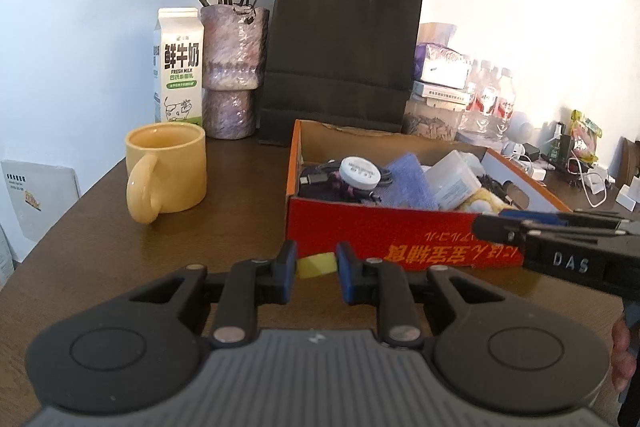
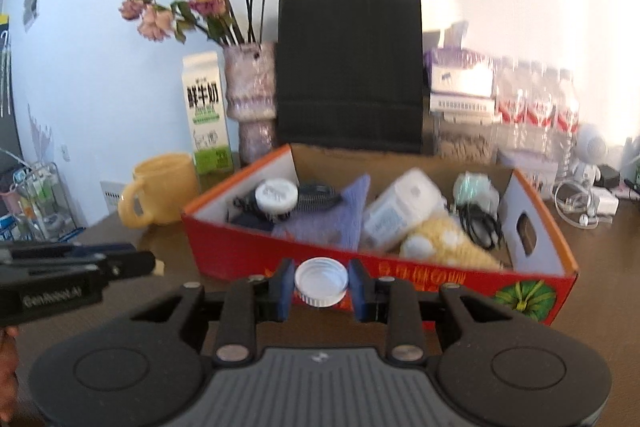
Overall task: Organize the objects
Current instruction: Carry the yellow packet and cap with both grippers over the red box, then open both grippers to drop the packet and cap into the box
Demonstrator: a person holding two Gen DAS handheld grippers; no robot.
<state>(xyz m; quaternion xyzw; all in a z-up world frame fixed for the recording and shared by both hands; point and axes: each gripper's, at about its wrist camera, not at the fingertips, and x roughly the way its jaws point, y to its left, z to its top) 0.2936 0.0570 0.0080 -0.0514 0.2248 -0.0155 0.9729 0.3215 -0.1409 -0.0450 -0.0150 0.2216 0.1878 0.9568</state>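
Note:
In the right wrist view, my right gripper is shut on a white ribbed screw cap, held just in front of the red cardboard box. The box holds a white round lid, a purple cloth, a white plastic case, a yellow knitted piece and black cables. In the left wrist view, my left gripper is shut on a small yellow-green piece, low over the table in front of the box. The right gripper reaches in from the right.
A yellow mug stands left of the box. Behind it are a milk carton, a vase of dried roses and a black paper bag. Bottles, chargers and cables crowd the back right. The brown table ends at the left.

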